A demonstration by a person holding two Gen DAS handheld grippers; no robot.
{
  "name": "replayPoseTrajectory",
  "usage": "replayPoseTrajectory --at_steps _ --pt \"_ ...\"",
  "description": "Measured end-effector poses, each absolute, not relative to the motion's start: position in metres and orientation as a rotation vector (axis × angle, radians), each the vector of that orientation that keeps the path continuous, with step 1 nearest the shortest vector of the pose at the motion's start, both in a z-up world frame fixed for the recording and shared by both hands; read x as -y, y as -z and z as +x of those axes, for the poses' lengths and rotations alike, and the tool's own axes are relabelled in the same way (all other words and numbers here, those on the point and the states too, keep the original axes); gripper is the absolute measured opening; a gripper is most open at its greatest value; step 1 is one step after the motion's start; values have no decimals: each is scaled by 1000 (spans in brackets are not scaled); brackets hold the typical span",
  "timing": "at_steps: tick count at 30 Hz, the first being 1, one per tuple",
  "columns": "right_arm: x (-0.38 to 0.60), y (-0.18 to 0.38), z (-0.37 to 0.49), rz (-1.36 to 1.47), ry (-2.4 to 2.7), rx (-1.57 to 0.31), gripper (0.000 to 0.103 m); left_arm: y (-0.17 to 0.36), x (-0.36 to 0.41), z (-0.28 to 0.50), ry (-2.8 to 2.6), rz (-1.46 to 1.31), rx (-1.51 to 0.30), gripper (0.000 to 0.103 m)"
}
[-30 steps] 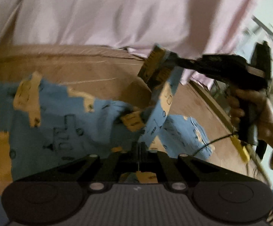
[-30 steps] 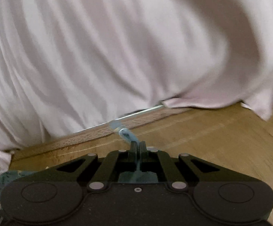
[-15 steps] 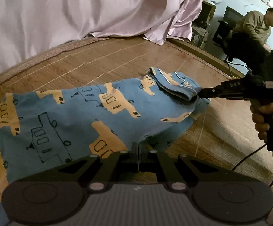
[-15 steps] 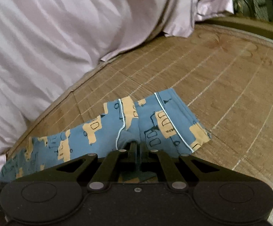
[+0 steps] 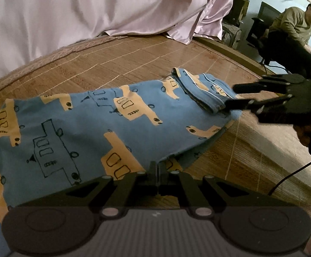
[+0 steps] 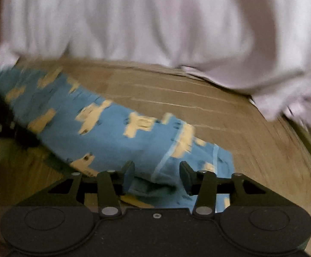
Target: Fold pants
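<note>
Pale pink satin bedding (image 5: 104, 10) fills the back of both views, draped over the far edge of a woven bamboo mat (image 5: 116, 55) that covers the surface. On the mat lie the pants (image 5: 86, 124), blue with yellow and outlined vehicle prints, spread flat from about 9 o'clock in the left wrist view across to 3 o'clock, where a white-piped end is turned back on top of itself.

At 6 o'clock in that view the left gripper (image 5: 158, 169) has its fingers pressed together, and a near edge of the pants appears pinched between them, lifted slightly off the mat.

Further right, at 3 o'clock, the right gripper (image 5: 233, 97) reaches in from the side, held by a hand (image 5: 305, 135) of which only a part shows behind its body. Its fingers stand apart, one above and one below the folded end of the pants, so the cloth sits between them without being clamped. A black cable (image 5: 292, 177) trails down from it across the mat. The right wrist view, blurred, shows the same: the fingers (image 6: 129, 173) spread wide with the piped blue fabric lying in the gap.

At 2 o'clock in the background of the left wrist view a seated person (image 5: 294, 25) in a tan top and dark cap sits beyond the edge of the mat.
</note>
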State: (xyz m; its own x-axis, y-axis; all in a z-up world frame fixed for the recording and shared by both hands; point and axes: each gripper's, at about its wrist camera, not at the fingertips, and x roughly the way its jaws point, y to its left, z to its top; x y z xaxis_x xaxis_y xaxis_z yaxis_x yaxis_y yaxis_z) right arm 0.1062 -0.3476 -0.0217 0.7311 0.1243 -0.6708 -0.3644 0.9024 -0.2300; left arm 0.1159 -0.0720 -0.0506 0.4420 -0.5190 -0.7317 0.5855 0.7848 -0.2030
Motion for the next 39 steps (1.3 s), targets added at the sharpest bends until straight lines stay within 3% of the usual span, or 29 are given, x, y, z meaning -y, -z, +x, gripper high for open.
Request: replayPoseTrajectory --at_steps 3,4,5,6,10,15,22,24,26,29,31,33,39 --pt "333 31 115 -422 -315 -733 42 51 71 116 686 77 -876 0" --pt "329 35 118 -441 -318 -756 37 51 71 116 686 76 -875 0" --pt "328 39 120 -450 -316 -768 24 51 71 116 687 78 -873 0" --pt "327 41 122 -452 -316 -775 18 51 71 116 688 80 -869 0" --pt "341 29 124 -350 -262 -758 8 46 70 113 695 87 -847 0" --pt "395 -8 111 -59 -94 -705 7 33 69 106 726 143 -801 0" --pt "463 25 108 250 82 -814 4 46 69 113 758 145 -867 1" --pt "470 27 106 280 91 -805 4 47 66 116 785 122 -888 6" --pt "472 26 106 258 79 -795 10 47 63 119 814 81 -905 8" --pt "471 23 103 242 41 -765 23 38 59 122 830 2 -889 23" --pt "473 22 101 238 16 -750 31 28 59 126 830 -54 -865 55" --pt "476 22 100 243 -9 -753 39 16 67 132 828 -67 -841 69" --pt "481 25 97 242 -57 -745 52 -16 134 175 916 -56 -793 86"
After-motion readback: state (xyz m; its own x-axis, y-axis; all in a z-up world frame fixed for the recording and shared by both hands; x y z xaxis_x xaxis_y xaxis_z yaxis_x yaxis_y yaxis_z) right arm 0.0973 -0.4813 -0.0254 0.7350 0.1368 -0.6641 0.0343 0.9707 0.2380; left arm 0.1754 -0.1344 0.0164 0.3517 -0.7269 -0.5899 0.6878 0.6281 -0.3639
